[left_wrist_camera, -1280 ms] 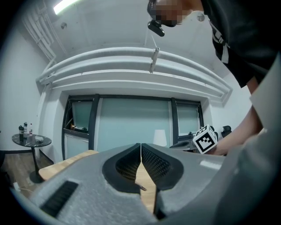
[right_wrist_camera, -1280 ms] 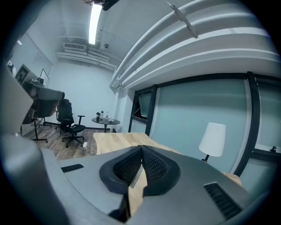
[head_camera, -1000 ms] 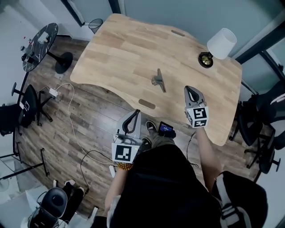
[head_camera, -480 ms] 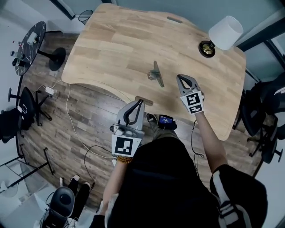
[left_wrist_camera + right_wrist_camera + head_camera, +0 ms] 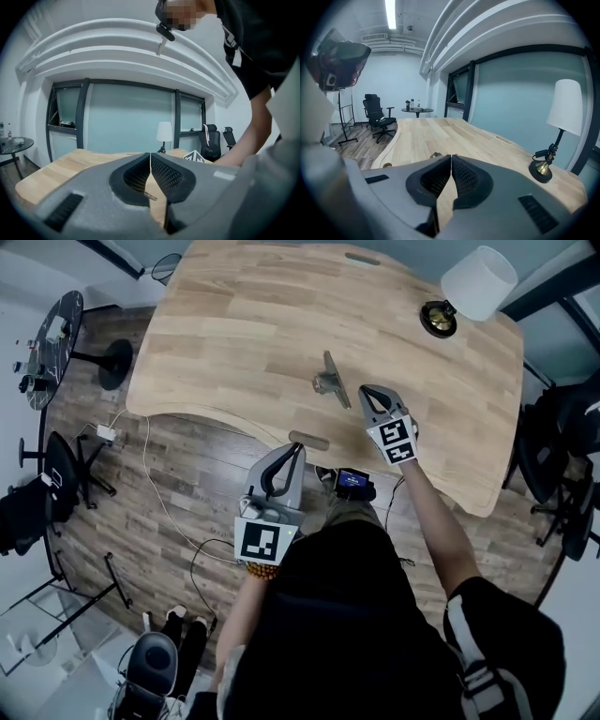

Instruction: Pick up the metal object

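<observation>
Over the wooden desk (image 5: 234, 343) our right gripper (image 5: 365, 391) has come in from the near edge, jaws pressed together on nothing, to just beside the metal object (image 5: 329, 382) lying mid-desk; from above we cannot tell whether they touch. Our left gripper (image 5: 297, 449), likewise closed and empty, hangs off the near edge. We judge the right jaws must open before any grasp.

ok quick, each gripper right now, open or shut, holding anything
Left gripper: shut, holding nothing.
Right gripper: shut, holding nothing; the metal object is not gripped.
</observation>
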A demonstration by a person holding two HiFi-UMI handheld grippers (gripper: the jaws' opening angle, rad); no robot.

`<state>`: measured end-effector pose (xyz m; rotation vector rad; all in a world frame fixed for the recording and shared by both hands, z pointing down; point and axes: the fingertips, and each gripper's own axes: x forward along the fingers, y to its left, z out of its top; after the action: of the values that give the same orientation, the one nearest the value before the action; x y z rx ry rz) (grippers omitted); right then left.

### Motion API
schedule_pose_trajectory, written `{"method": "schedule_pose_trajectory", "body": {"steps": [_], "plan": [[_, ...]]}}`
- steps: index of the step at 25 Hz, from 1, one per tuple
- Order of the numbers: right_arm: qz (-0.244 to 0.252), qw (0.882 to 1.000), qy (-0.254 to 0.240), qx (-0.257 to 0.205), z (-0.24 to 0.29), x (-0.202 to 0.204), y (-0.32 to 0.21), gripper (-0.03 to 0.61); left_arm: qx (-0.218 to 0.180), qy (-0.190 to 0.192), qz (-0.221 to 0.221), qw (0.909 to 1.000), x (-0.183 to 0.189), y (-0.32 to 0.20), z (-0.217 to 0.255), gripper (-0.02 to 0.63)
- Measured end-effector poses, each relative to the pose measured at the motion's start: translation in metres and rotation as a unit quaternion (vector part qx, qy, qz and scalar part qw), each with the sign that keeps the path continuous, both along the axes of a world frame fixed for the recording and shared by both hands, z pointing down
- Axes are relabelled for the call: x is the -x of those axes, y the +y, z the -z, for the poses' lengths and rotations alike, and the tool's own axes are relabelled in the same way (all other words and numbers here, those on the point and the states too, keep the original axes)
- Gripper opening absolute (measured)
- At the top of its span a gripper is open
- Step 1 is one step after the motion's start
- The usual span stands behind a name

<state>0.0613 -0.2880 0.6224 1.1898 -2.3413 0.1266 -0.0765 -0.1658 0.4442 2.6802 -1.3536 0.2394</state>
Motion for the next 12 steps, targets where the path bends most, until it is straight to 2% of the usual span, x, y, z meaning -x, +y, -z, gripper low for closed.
{"method": "schedule_pose_trajectory", "body": {"steps": [8,12], "plan": [[0.0,0.999,0.009,0.044,-0.035,0.003,-0.004,0.006,0.016,0.01,0.012,0.9997,0.003,0.002,-0.011,0.023],[0.004,0.998,0.017,0.065,-0.051,0.008,-0.006,0.043,0.017,0.009,0.017,0.9997,0.006,0.001,-0.013,0.023]]}}
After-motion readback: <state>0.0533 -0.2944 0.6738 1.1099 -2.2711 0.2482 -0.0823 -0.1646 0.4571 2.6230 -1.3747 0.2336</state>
